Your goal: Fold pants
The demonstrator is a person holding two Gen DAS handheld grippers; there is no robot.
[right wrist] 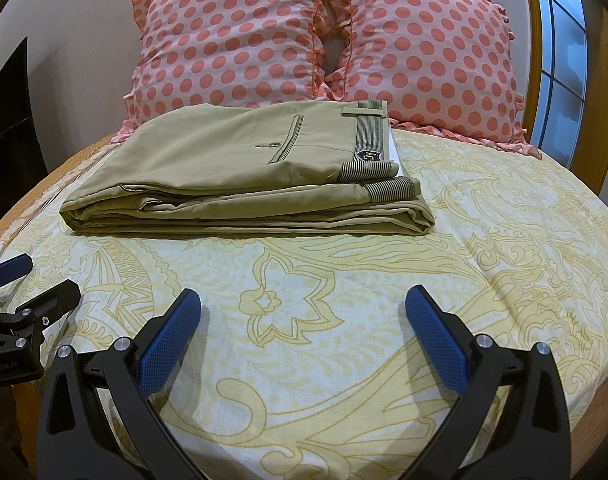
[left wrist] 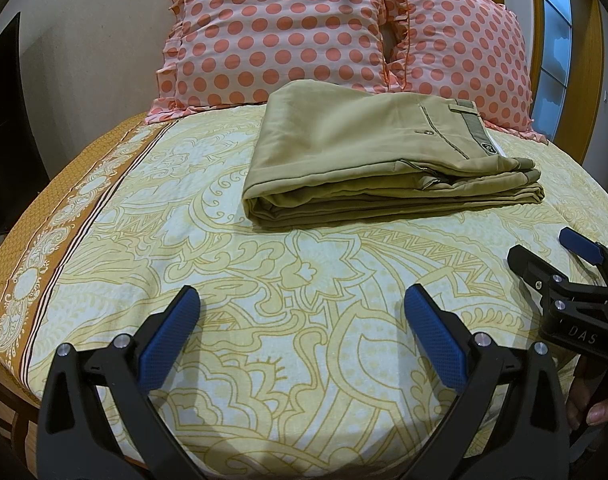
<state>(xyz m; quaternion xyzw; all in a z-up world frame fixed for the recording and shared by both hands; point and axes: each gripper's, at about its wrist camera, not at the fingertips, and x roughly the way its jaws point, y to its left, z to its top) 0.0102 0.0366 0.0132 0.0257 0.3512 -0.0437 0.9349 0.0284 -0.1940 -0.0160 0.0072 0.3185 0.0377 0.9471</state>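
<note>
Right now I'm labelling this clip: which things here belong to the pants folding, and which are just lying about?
Belongs to the job:
khaki pants, folded
left gripper, open
right gripper, open
bedsheet beneath

Just there:
two polka-dot pillows
window

Left gripper (left wrist: 300, 300) and right gripper (right wrist: 302, 300) — both gaping, empty.

A bed with a yellow paisley sheet (right wrist: 344, 300) and two polka-dot pillows (right wrist: 232, 36) stands beside a wood-framed window (right wrist: 560, 52).
</note>
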